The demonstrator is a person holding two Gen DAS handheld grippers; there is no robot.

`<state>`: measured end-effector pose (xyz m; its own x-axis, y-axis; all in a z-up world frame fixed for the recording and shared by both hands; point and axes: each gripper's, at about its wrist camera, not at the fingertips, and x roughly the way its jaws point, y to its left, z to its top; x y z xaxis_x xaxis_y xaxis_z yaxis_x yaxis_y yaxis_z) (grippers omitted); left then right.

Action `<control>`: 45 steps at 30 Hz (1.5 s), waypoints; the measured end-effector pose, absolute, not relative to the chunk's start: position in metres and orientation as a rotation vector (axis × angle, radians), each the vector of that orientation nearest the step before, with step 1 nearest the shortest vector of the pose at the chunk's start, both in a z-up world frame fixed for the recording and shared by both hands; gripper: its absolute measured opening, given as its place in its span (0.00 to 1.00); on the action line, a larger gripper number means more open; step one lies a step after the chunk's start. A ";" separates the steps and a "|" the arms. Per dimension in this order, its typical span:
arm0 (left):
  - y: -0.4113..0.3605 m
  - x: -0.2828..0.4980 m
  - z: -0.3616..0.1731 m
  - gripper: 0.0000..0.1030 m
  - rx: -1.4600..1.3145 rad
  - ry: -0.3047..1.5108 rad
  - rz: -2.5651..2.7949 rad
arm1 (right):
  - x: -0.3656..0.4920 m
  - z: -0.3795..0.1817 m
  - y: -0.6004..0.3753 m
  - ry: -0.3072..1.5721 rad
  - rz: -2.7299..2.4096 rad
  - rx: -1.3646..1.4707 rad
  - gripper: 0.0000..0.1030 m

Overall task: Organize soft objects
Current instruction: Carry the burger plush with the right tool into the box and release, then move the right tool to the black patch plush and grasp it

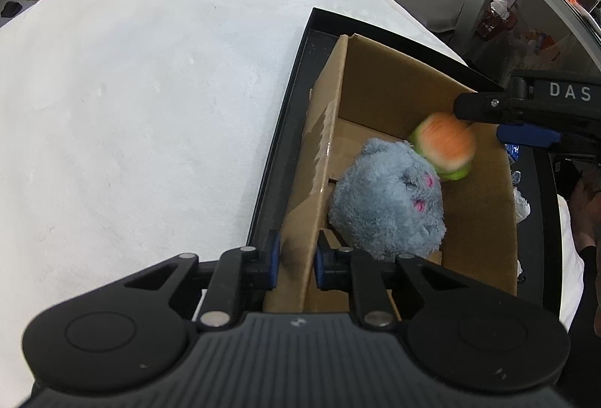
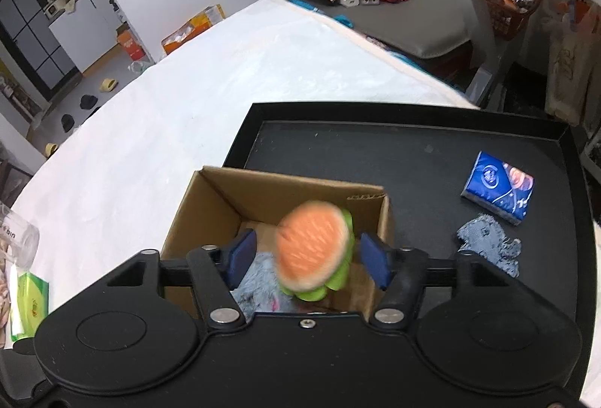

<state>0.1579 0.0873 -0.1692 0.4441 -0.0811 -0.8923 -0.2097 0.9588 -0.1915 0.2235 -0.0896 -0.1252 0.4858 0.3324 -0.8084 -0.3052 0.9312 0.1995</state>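
Your right gripper (image 2: 306, 259) has released the light, squashy burger plush (image 2: 313, 250); left gripper (image 1: 296, 257) clamps the cardboard box (image 1: 375, 100) wall.

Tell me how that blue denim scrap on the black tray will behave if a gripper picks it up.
The denim scrap lies crumpled with frayed edges, so it will probably hang limp and fold. It looks thin, so likely very light. Lying flat on the black tray, it may be hard to pinch without scraping the tray.
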 end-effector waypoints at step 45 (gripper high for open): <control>0.053 0.178 -0.154 0.67 -0.102 1.173 0.133 | 0.164 -0.176 -0.229 1.066 0.259 0.190 0.66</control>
<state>0.1783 0.0525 -0.1545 0.3811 0.0509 -0.9231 -0.1568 0.9876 -0.0103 0.1643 -0.2290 -0.1761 0.4577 0.2997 -0.8371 -0.1177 0.9536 0.2771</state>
